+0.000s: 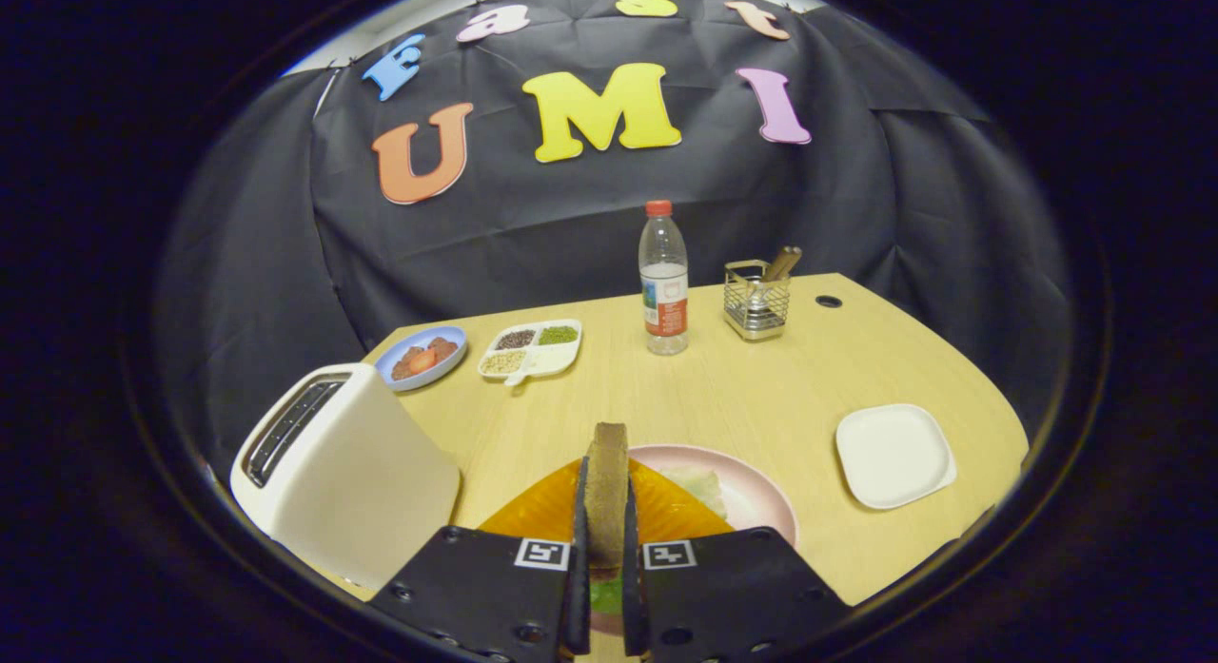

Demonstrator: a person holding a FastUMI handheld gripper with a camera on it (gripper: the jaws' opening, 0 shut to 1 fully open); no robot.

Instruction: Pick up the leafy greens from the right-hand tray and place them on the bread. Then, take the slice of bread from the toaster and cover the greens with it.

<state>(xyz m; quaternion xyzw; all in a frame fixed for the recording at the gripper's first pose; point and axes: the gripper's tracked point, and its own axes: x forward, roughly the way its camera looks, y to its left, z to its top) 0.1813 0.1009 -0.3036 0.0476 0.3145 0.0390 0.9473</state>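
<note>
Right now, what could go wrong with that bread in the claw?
The claw pinches the bread slice on edge, upright, so it might land tilted or slide off the greens seen below the fingers. The toaster stands close beside the claw; a sideways swing could bump it.

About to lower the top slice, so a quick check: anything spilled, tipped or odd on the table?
Nothing stands out. The tool is shut on the bread slice, held on edge above the pink plate. The toaster, bottle and white dish sit upright and nothing has spilled.
</note>
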